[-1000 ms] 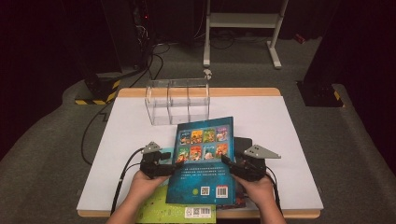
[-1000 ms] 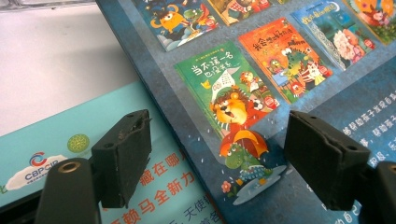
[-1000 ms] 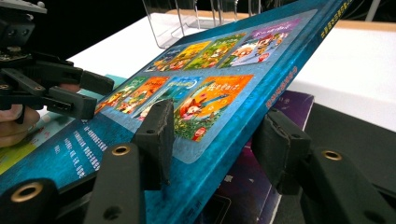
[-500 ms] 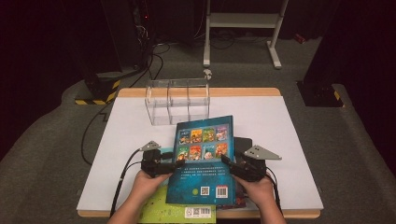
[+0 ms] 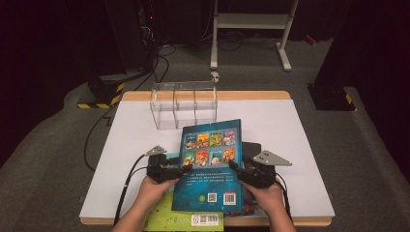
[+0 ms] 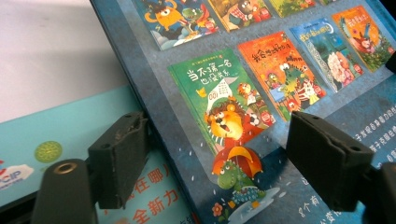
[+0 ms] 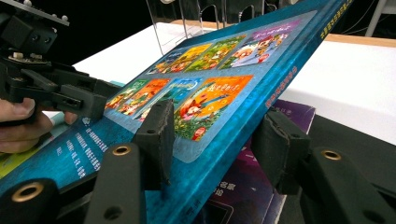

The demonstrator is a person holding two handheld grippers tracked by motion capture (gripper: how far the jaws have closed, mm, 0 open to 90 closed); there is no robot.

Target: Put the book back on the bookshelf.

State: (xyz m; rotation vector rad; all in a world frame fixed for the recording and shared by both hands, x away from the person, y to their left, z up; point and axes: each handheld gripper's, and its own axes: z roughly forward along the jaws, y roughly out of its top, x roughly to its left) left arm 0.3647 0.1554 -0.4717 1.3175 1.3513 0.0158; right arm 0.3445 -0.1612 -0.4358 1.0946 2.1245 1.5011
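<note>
A blue picture book (image 5: 210, 164) with small cover pictures on its back hangs tilted above the white table (image 5: 125, 145), far end raised. My left gripper (image 5: 180, 170) grips its left edge and my right gripper (image 5: 236, 169) its right edge. In the left gripper view, the book (image 6: 280, 93) runs slantwise between the jaws of the left gripper (image 6: 215, 135), which have just closed slightly on it. In the right gripper view, one jaw of the right gripper (image 7: 217, 126) presses on the cover (image 7: 210, 93) and the other sits under the edge. The left gripper (image 7: 70, 93) shows opposite.
A clear acrylic divider rack (image 5: 183, 104) stands at the back of the table, just beyond the book's far end. A green book (image 5: 186, 220) lies under the blue one at the front edge. A dark purple book (image 7: 285, 112) lies beneath the right side.
</note>
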